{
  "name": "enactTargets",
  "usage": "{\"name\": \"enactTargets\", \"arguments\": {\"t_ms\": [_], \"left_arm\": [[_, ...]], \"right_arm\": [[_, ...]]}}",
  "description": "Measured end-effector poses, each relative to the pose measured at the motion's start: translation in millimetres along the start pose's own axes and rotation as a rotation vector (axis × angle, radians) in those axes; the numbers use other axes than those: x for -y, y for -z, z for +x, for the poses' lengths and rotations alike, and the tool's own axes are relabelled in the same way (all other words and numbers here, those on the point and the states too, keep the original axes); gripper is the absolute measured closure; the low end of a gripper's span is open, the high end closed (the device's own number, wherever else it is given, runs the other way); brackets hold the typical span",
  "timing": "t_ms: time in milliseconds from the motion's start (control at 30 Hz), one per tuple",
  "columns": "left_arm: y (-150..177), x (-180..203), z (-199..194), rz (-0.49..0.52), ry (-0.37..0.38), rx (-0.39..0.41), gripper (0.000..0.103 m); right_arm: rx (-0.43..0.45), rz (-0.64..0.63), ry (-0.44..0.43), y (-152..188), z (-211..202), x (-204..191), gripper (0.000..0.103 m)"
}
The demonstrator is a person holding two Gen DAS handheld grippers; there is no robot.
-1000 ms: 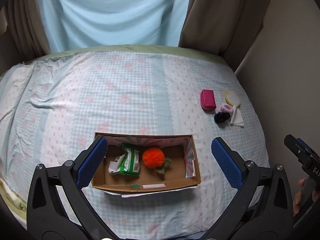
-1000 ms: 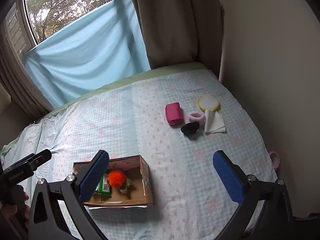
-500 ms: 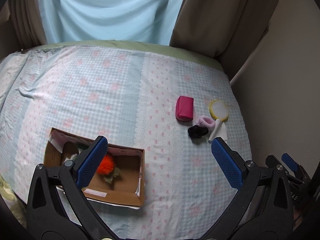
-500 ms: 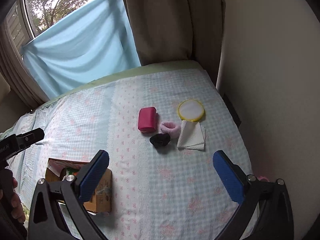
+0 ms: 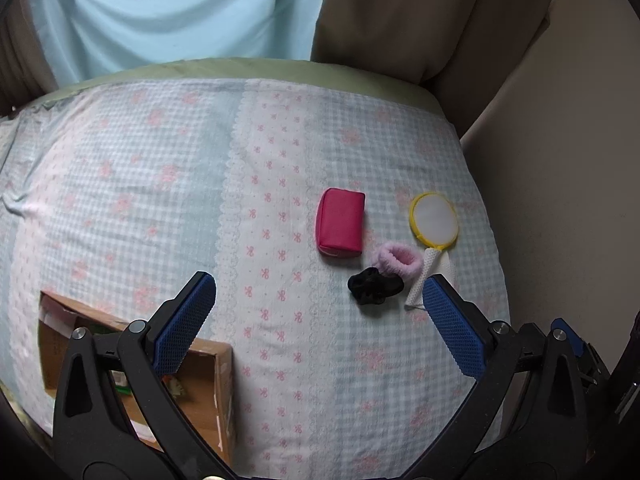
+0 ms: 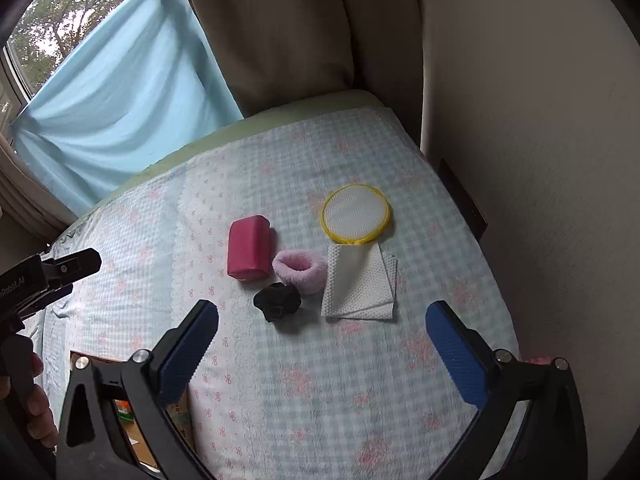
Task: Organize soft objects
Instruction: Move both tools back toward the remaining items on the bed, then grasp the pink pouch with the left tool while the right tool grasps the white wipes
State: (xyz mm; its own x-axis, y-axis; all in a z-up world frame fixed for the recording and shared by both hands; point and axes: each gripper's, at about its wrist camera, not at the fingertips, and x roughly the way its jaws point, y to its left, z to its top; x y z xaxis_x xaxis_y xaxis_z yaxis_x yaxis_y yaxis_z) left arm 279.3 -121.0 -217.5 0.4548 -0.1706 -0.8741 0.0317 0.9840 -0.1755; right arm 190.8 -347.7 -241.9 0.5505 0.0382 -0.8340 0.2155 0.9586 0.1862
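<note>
On the checked bedspread lie a pink pouch (image 5: 341, 222) (image 6: 247, 247), a fluffy pink scrunchie (image 5: 397, 261) (image 6: 300, 266), a black scrunchie (image 5: 373, 286) (image 6: 277, 301), a folded white cloth (image 6: 358, 282) and a yellow-rimmed round mesh pad (image 5: 433, 220) (image 6: 356, 211). My left gripper (image 5: 318, 322) is open above the bedspread, just short of the black scrunchie. My right gripper (image 6: 322, 346) is open too, with the black scrunchie and cloth just beyond its fingertips. The cardboard box (image 5: 208, 384) (image 6: 132, 432) sits at the lower left, mostly hidden behind the left fingers.
A beige wall (image 6: 540, 160) runs close along the bed's right edge. Brown and light blue curtains (image 5: 180, 12) hang behind the bed. A hand (image 6: 34, 404) holds the left gripper's handle at the left edge of the right wrist view.
Both grippers have swung right and forward, away from the box and toward the cluster of small items. The box has slid to the lower left of both views. Both stay open.
</note>
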Motion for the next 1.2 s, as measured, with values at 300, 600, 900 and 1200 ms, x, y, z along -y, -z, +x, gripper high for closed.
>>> {"name": "enactTargets", "arguments": {"t_ms": [300, 600, 900, 1200], "left_arm": [[-27.6, 19.2, 120.8, 0.036, 0.029, -0.109, 0.0], [-35.7, 28.9, 244.1, 0.079, 0.026, -0.207, 0.0], [-35.4, 31.5, 306.7, 0.113, 0.008, -0.255, 0.001], [-33.4, 33.0, 326.4, 0.135, -0.01, -0.257, 0.038]], "right_arm": [[-0.076, 0.046, 0.044, -3.0, 91.8, 35.9, 0.0], [-0.168, 0.047, 0.064, 11.5, 179.2, 44.8, 0.0], [-0.206, 0.02, 0.099, 22.9, 218.1, 36.4, 0.0], [-0.177, 0.013, 0.14, 21.6, 212.5, 36.8, 0.044]]}}
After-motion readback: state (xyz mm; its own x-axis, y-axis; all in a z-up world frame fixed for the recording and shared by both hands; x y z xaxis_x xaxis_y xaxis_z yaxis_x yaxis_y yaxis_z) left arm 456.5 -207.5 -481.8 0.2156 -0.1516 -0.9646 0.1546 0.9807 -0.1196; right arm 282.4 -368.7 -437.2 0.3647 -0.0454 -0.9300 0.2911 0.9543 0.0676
